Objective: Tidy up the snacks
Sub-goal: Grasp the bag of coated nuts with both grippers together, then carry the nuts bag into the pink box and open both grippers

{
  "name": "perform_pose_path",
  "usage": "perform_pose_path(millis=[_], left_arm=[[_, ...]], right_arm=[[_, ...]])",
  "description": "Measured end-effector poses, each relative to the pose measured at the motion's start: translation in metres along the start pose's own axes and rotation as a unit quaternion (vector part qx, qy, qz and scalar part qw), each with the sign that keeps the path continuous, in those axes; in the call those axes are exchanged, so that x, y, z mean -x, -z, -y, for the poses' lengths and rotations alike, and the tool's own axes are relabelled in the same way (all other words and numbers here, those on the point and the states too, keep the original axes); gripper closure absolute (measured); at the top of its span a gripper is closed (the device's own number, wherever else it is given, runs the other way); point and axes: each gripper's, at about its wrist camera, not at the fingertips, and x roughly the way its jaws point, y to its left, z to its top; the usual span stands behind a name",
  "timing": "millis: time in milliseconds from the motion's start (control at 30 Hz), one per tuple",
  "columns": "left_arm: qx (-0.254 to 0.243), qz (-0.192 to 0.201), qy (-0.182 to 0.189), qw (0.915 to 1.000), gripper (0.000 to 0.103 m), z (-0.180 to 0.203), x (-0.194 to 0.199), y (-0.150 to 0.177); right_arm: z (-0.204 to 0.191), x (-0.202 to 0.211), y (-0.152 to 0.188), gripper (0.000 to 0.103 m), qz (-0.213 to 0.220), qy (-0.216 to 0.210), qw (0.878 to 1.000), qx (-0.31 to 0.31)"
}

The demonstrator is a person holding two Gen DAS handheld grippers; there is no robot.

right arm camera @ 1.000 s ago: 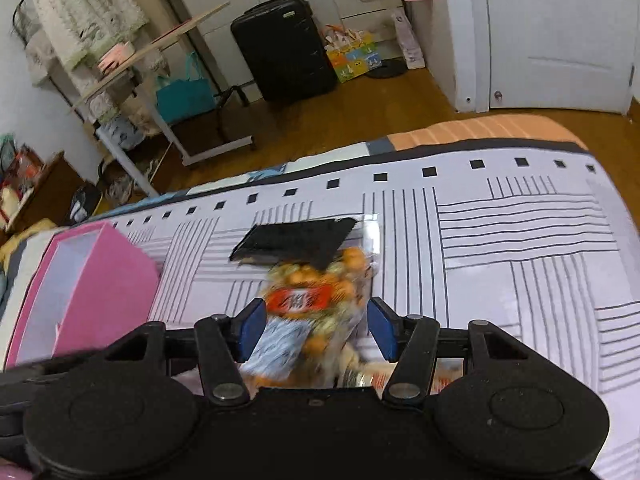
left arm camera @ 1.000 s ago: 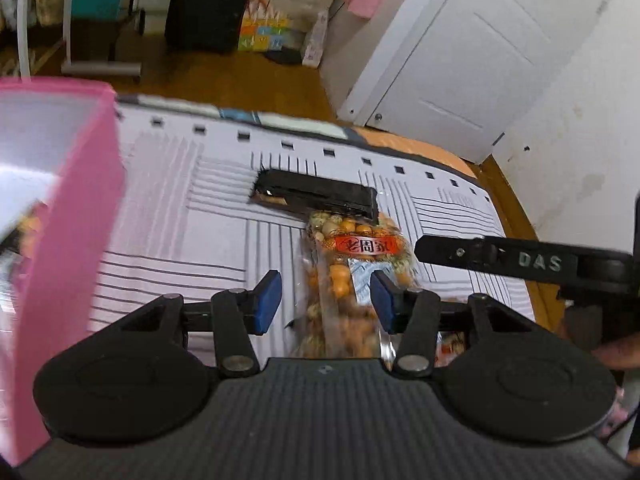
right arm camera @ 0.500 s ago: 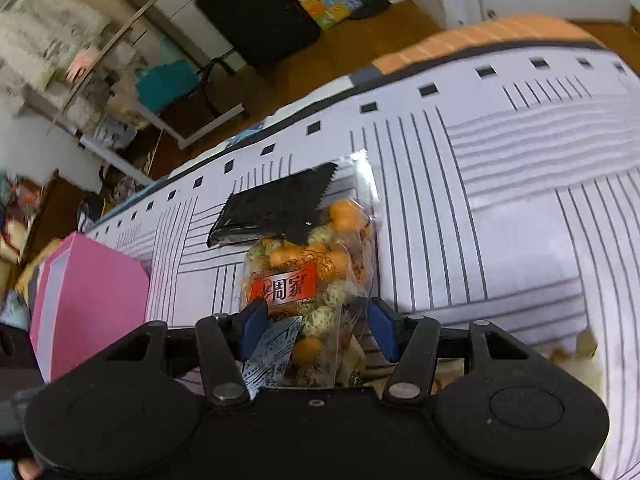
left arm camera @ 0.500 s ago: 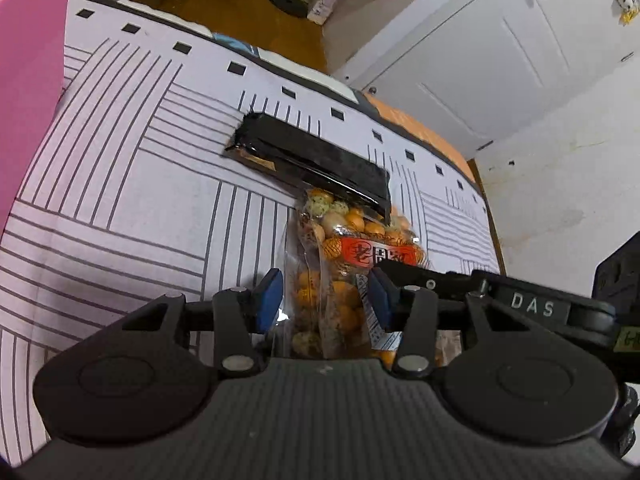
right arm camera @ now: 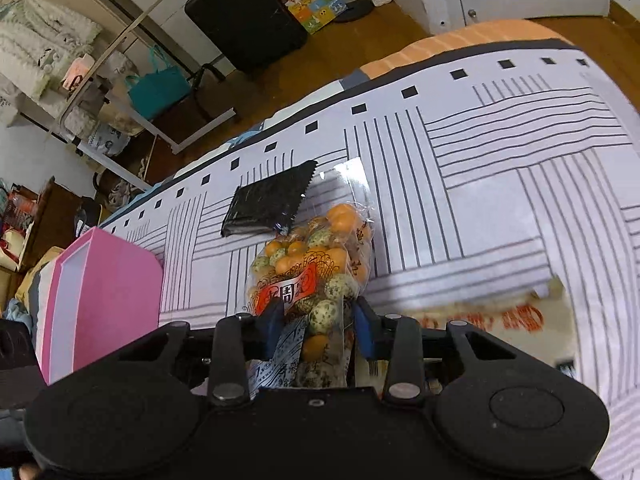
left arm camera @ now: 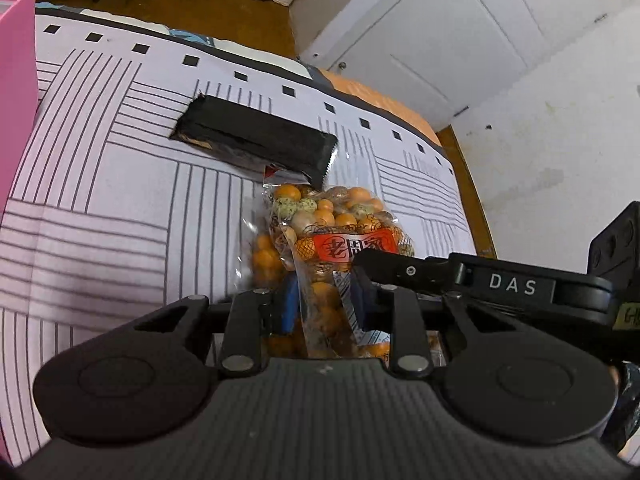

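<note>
We see our left claw (left arm camera: 325, 300) closing, its blue pads pinching the near end of the clear snack bag (left arm camera: 336, 232) full of orange and speckled balls, which lies on the striped bed (left arm camera: 100, 208). Our right claw (right arm camera: 319, 322) is closing too, with its pads squeezing the same bag (right arm camera: 316, 264) from the right side. A black packet (left arm camera: 256, 140) lies at the bag's far end, touching it, and a pink box (right arm camera: 104, 300) stands on the bed to the left.
</note>
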Motion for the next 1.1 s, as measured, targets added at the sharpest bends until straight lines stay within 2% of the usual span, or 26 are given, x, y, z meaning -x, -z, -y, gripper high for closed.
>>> perform_pose_path(millis=[133, 233, 567, 733, 1100], left_arm=[[-0.009, -0.015, 0.006, 0.9998, 0.078, 0.011, 0.013, 0.008], [-0.022, -0.015, -0.002, 0.9996, 0.078, 0.022, 0.026, 0.017], [-0.064, -0.036, -0.035, 0.9967, 0.078, 0.038, 0.072, 0.057], [-0.071, -0.037, -0.037, 0.9961, 0.077, 0.038, 0.1, 0.079], [-0.087, -0.042, -0.033, 0.9948, 0.076, 0.037, 0.179, 0.122]], right_arm=[[-0.003, 0.02, 0.011, 0.061, -0.002, 0.005, 1.0, 0.003], [-0.008, 0.032, 0.023, 0.061, -0.001, 0.005, 1.0, 0.003], [-0.015, 0.059, 0.078, 0.061, 0.004, -0.035, 0.999, 0.013], [-0.027, 0.076, 0.102, 0.061, 0.009, -0.046, 0.998, 0.031], [-0.086, 0.119, 0.153, 0.061, -0.001, -0.056, 0.994, 0.095]])
